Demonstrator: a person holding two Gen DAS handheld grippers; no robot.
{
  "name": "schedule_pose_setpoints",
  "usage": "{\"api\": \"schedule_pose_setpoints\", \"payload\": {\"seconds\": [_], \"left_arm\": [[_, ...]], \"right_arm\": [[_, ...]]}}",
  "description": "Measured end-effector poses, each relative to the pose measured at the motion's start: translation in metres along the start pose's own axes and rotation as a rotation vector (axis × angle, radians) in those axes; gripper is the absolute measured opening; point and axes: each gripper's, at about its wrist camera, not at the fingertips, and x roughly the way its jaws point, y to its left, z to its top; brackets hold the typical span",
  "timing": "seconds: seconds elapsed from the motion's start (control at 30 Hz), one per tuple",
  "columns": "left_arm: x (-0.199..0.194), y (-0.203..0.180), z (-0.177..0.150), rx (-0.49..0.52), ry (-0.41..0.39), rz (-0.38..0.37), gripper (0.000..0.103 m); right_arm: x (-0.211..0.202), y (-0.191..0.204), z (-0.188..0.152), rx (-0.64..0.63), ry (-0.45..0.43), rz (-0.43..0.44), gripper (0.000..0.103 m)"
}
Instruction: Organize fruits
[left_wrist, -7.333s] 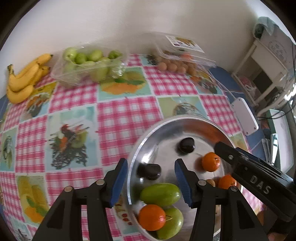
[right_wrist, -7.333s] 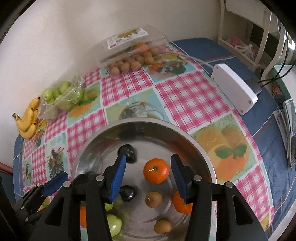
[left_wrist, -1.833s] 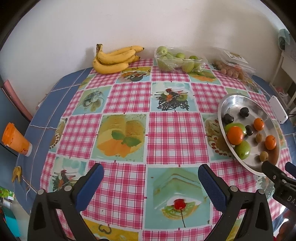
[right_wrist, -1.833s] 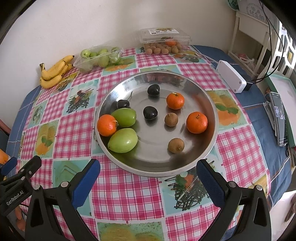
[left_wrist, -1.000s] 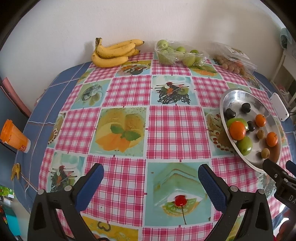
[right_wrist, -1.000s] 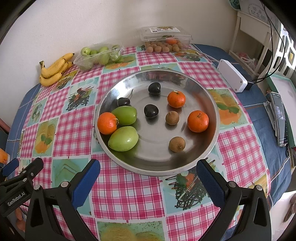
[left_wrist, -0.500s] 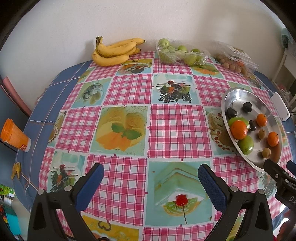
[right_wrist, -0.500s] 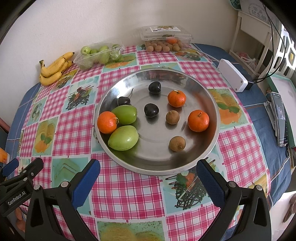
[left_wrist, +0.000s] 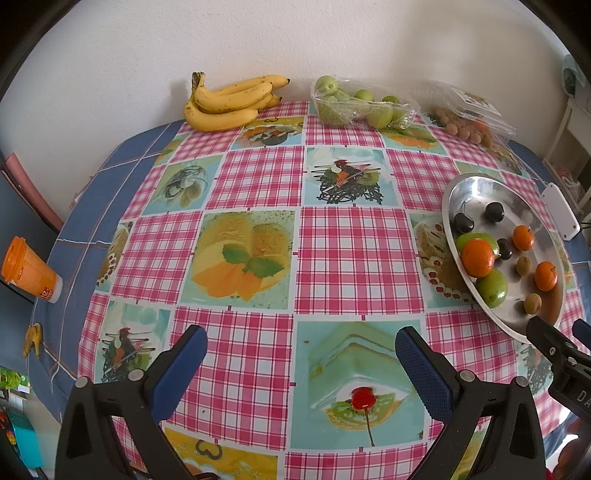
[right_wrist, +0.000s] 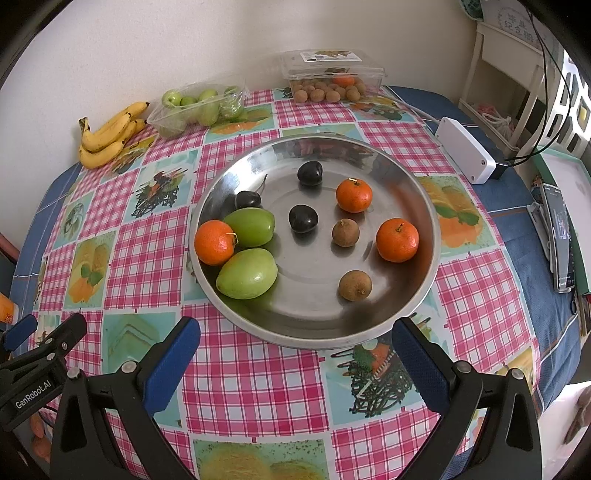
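A steel plate (right_wrist: 406, 192) (left_wrist: 465, 184) on the checked tablecloth holds three oranges (right_wrist: 354, 195), two green fruits (right_wrist: 246, 273), three dark plums (right_wrist: 303, 218) and two small brown fruits (right_wrist: 345, 232). My right gripper (right_wrist: 295, 354) hovers open just in front of the plate's near rim, nothing between its fingers. My left gripper (left_wrist: 301, 363) is open over the tablecloth, left of the plate, also empty. Along the wall lie a banana bunch (left_wrist: 229, 101), a clear tray of green fruits (left_wrist: 360, 103) and a clear box of small brown fruits (right_wrist: 330, 77).
A white power adapter (right_wrist: 465, 149) with cables lies right of the plate. A phone (right_wrist: 559, 236) rests at the table's right edge. An orange cup (left_wrist: 27, 271) stands off the table's left side. White shelving (right_wrist: 509, 74) stands to the right.
Both grippers have stayed open and nearly still over the last second. The left view has shifted slightly; earlier both grippers were low over the plate and have since pulled back.
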Motion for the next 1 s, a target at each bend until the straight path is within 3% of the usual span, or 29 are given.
{"api": "schedule_pose_setpoints", "payload": {"seconds": [1.0], "left_arm": [[0.0029,0.0011,-0.0017,0.006,0.006,0.008,0.103]], "right_arm": [[0.0015,0.0011,0.0012,-0.009,0.008,0.001,0.103]]}}
